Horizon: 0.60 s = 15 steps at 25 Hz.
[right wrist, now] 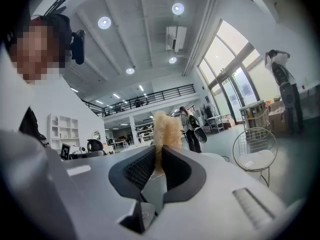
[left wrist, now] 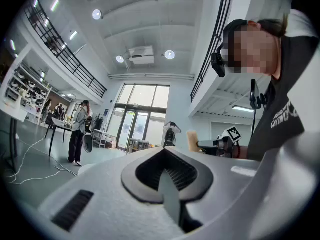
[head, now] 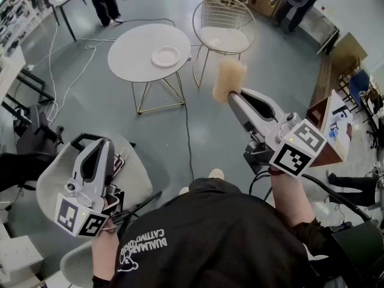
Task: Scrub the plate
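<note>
A white plate (head: 165,56) lies on a round white table (head: 133,59) some way ahead of me on the floor. My right gripper (head: 234,95) is held level in the air, shut on a tan fibrous scrubber (head: 230,80) that sticks out past its tips. The right gripper view shows the scrubber (right wrist: 165,128) pinched between the dark pads (right wrist: 136,166). My left gripper (head: 99,145) is low at the left, shut with nothing in it; its jaws meet in the left gripper view (left wrist: 167,158). Both grippers are far from the plate.
A gold wire chair (head: 224,20) stands right of the table. A black cable (head: 187,125) runs over the grey floor towards me. A grey seat (head: 54,182) sits under my left gripper. A person (head: 103,2) stands at the far left by a dark table.
</note>
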### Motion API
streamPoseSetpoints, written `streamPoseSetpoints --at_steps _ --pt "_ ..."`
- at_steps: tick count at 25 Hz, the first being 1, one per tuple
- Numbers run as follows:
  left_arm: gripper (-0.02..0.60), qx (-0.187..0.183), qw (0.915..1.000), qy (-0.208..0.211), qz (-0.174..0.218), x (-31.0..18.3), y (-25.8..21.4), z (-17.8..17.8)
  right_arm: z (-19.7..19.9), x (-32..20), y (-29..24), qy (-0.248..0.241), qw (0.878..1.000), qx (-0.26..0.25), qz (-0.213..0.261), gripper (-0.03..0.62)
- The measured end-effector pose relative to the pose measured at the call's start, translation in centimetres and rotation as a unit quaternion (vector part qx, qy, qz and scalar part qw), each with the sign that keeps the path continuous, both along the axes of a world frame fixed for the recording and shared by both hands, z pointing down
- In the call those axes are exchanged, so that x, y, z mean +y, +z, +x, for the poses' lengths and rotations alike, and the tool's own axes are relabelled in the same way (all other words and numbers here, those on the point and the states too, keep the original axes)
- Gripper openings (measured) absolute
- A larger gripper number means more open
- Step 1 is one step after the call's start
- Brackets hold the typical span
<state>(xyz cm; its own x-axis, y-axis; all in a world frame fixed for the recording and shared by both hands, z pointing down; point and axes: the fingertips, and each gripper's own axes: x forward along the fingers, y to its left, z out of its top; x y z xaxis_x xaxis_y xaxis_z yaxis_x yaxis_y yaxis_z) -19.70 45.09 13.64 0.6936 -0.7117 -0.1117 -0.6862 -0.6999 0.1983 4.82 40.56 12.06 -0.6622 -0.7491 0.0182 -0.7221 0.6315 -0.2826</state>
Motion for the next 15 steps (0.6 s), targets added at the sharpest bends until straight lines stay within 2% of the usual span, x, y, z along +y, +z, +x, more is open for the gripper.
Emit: streamPoseSetpoints --at_steps 8,13,15 --pt "-0.002 -0.001 1.0000 -0.001 0.003 0.0 0.0 -0.1 0.1 0.1 0.1 0.001 1.000 0.002 0.001 0.046" --pt "-0.002 -0.006 1.0000 -0.001 -0.003 0.8 0.9 0.0 0.4 -0.1 0.8 0.001 0.999 -0.032 -0.024 0.049" --pt "-0.002 -0.004 0.9999 -0.001 -0.012 0.7 1.4 -0.1 0.3 -0.4 1.2 -0.001 0.999 -0.028 -0.029 0.049"
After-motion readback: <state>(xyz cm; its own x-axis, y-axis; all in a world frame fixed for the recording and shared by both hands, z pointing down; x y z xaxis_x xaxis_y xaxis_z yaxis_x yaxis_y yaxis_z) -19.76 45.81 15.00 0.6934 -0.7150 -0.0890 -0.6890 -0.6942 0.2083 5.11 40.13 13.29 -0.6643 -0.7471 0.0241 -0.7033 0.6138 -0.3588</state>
